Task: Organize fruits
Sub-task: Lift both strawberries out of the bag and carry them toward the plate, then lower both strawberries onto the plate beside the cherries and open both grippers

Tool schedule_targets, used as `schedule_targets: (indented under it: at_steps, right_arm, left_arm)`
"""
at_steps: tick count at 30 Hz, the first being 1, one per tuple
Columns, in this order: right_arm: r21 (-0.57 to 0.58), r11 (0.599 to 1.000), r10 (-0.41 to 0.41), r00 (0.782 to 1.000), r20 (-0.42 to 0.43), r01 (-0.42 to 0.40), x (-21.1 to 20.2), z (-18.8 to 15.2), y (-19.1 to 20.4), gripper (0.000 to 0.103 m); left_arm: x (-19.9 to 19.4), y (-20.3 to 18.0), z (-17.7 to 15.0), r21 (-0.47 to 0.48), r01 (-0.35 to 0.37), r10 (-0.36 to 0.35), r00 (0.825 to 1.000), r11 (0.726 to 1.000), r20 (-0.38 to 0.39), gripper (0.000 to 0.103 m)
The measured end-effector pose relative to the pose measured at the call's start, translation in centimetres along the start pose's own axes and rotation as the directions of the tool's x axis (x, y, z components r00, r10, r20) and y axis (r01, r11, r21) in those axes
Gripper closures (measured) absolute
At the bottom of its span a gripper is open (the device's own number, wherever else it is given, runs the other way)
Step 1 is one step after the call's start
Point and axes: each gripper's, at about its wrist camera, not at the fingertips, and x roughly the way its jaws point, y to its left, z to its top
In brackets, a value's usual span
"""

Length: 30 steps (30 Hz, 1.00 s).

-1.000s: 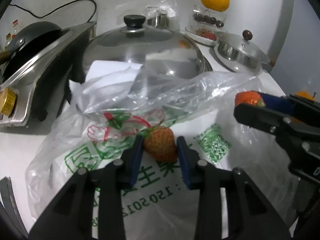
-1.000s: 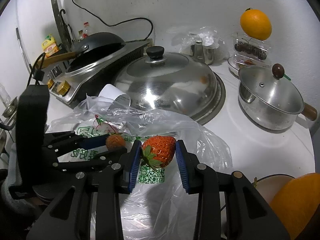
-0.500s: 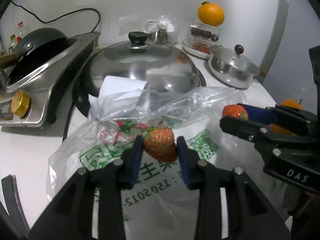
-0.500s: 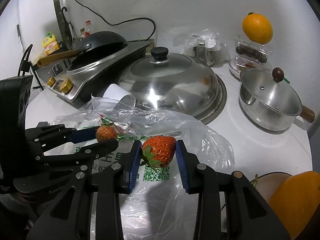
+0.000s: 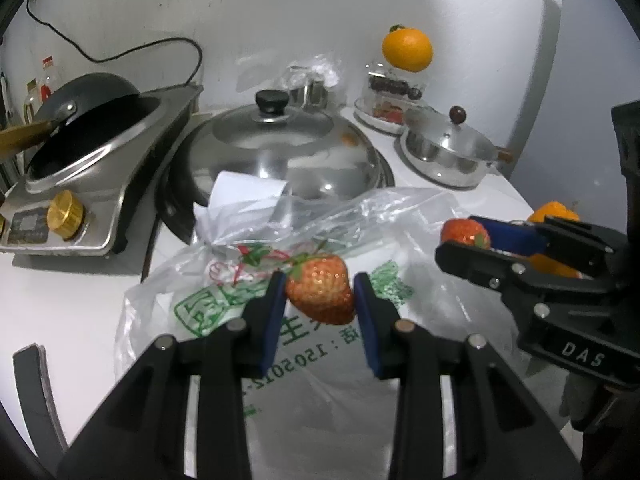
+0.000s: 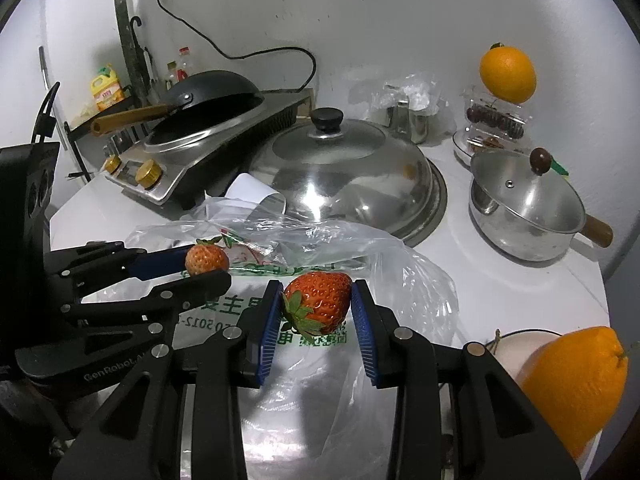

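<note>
Gripping pale strawberry, left gripper narrowly parted, pads pressing fruit. Right gripper likewise clamps red strawberry. Both above plastic bag.

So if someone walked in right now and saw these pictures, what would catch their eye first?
Probably the two strawberries: the left tongs pinch a pale orange strawberry and the right tongs a redder strawberry, both held above a printed plastic bag on the white counter. After that, the big domed steel lid behind the bag, and the orange perched on a clear box at the back right.
</note>
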Motion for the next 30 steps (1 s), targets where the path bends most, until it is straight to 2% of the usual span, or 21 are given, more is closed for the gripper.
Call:
schedule_targets:
  at_steps: [16, 30]
  right_arm:
    - [-0.001, 1.0, -0.014, 0.999, 0.046, 0.014, -4.2, -1.1, 0.6, 0.066]
    - [0.011, 0.999, -0.046, 0.996, 0.071, 0.045, -8.0, -3.2, 0.0, 0.066]
  left_arm:
    - [-4.6, -2.0, -0.4, 0.022, -0.002, 0.001, 0.998, 1.0, 0.064, 0.068]
    - [-7.0, -4.7, -1.1, 0.046, 0.02, -0.024, 0.995, 0.999, 0.093, 0.068]
